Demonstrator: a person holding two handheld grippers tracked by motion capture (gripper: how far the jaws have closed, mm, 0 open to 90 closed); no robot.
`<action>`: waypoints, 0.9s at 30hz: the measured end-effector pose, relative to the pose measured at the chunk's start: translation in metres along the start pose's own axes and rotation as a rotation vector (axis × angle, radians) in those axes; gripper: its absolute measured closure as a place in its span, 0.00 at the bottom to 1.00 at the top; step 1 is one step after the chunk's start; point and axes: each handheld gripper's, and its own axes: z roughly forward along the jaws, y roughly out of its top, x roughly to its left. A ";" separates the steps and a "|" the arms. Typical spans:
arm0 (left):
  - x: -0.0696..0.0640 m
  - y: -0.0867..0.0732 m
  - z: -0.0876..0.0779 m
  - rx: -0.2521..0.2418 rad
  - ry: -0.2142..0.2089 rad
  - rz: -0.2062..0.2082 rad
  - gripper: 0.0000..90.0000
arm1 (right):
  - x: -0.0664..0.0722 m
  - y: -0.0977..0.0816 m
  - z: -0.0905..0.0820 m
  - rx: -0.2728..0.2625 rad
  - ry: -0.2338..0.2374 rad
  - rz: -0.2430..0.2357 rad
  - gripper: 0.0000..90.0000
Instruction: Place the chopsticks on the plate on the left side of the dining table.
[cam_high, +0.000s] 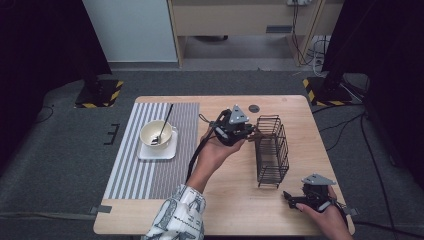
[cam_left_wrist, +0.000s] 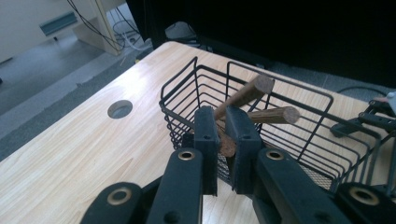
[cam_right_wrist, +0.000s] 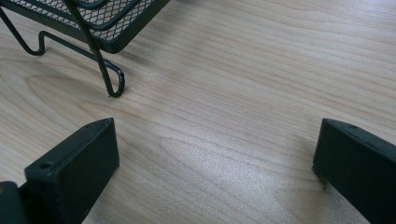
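In the left gripper view, my left gripper (cam_left_wrist: 223, 122) is shut on the brown end of a wooden handle (cam_left_wrist: 227, 144) at the near rim of a black wire basket (cam_left_wrist: 187, 84). Two more wooden handles (cam_left_wrist: 245, 93) (cam_left_wrist: 275, 115) lean out over the basket's top edge. From above, the left gripper (cam_high: 248, 131) meets the basket (cam_high: 272, 150) at its left side, mid-table. My right gripper (cam_high: 290, 199) rests near the front right corner. In the right gripper view, the right gripper (cam_right_wrist: 215, 140) is open over bare wood, with a wire foot of the basket (cam_right_wrist: 112, 79) just beyond its left jaw.
A cream bowl (cam_high: 156, 134) with a spoon (cam_high: 164, 125) in it sits on a white square saucer (cam_high: 158, 150) on a striped placemat (cam_high: 150, 170) at the left. A round cable hole (cam_high: 254, 108) lies behind the basket. The wooden table (cam_high: 235, 200) has open room at the front.
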 end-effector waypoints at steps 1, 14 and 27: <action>0.000 0.000 -0.001 -0.006 -0.001 -0.001 0.93 | 0.000 0.000 0.000 0.000 0.000 0.000 0.00; -0.004 0.002 -0.021 -0.067 0.012 0.006 0.93 | 0.000 0.000 0.000 0.001 0.000 0.001 0.00; -0.010 0.010 -0.034 -0.122 0.003 0.003 0.93 | 0.001 0.000 0.000 -0.001 -0.001 0.004 0.00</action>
